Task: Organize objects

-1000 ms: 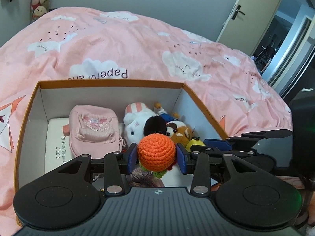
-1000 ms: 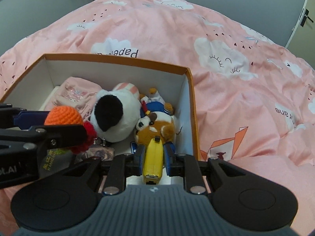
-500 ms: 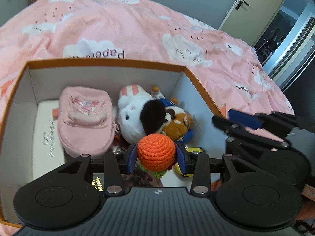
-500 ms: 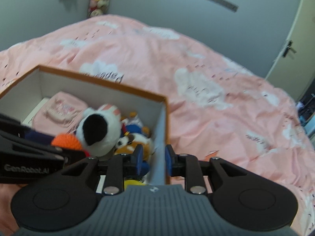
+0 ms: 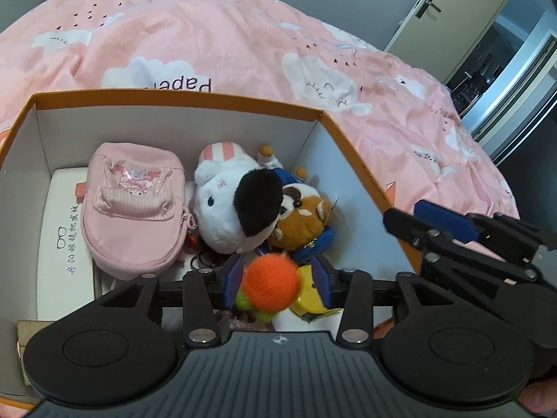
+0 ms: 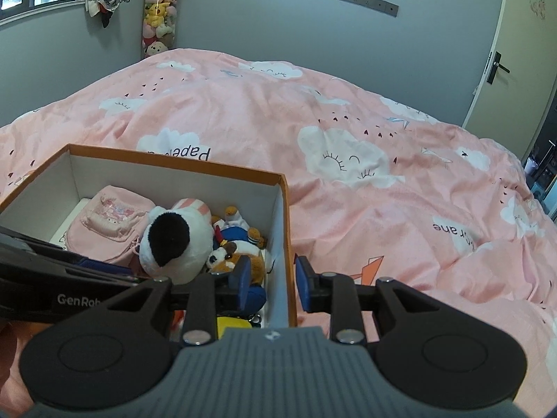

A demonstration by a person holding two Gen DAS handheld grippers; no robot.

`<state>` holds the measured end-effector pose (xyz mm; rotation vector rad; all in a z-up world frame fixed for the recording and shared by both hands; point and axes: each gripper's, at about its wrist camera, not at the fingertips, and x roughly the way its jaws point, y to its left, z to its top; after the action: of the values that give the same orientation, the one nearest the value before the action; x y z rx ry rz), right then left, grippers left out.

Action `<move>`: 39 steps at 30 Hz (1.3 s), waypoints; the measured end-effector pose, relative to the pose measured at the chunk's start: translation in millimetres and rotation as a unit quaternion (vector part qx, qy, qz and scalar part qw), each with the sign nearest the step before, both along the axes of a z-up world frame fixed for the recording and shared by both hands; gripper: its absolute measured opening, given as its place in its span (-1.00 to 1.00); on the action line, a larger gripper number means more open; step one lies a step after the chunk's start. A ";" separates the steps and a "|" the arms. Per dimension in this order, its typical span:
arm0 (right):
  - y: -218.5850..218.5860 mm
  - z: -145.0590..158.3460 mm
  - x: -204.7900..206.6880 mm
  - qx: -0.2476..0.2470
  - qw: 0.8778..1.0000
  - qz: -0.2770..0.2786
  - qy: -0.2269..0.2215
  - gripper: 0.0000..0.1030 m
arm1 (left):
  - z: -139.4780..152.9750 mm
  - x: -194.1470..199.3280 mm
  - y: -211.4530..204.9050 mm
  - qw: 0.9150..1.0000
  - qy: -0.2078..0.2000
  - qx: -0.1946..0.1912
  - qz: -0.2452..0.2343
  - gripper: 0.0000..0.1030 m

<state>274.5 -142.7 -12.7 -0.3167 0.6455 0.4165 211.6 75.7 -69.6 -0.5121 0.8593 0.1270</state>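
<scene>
— Low in the middle of the left wrist view, what sits between the left gripper (image 5: 276, 275)?
— An orange crocheted ball (image 5: 271, 284), blurred. The jaws have just been opening, and there is a gap between the ball and each blue pad, so nothing presses on it.
— And the box?
— The orange-rimmed box (image 5: 174, 99) fills the left and centre of that frame, resting on the pink duvet (image 5: 243, 41). Inside lie a pink pouch (image 5: 132, 205) at left, a white plush (image 5: 226, 205) beside it, and a brown plush (image 5: 306, 219) touching the white one.
— The right gripper (image 6: 269, 278)?
— Its jaws have just been opening too; they straddle the box's right wall without gripping it. It holds nothing.
</scene>
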 end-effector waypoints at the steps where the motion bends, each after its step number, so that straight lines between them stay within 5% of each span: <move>1: 0.0 -0.5 -1.0 0.000 1.000 0.000 0.001 -0.43 | 0.6 0.0 -0.4 1.000 -0.002 0.000 -0.001 0.10; 10: -6.0 3.4 -5.1 0.015 1.000 -0.009 0.000 -0.28 | 9.6 -9.2 -0.2 1.000 -0.024 0.008 0.010 0.24; 15: -10.9 15.4 -16.7 0.035 0.999 -0.012 -0.009 -0.01 | 37.5 -31.2 -5.9 0.994 -0.074 0.065 0.038 0.24; 18: -15.8 27.9 -26.9 0.061 0.998 -0.017 -0.017 0.16 | 57.6 -47.7 -11.5 0.986 -0.095 0.125 0.057 0.23; 25: -23.5 61.3 -60.1 0.146 0.989 -0.017 -0.034 0.59 | 106.7 -95.9 -25.0 0.950 -0.148 0.258 0.092 0.23; 35: -21.3 107.6 -138.0 0.168 0.978 0.048 -0.110 0.97 | 146.0 -160.9 -28.4 0.936 -0.184 0.276 0.122 0.24; 39: -29.3 118.4 -165.6 0.170 0.977 0.052 -0.122 0.97 | 145.1 -177.4 -33.7 0.939 -0.175 0.273 0.113 0.25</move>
<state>108.9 -172.0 105.7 -0.0726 0.3108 0.5684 34.2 42.0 75.4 -0.0994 0.3845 0.4578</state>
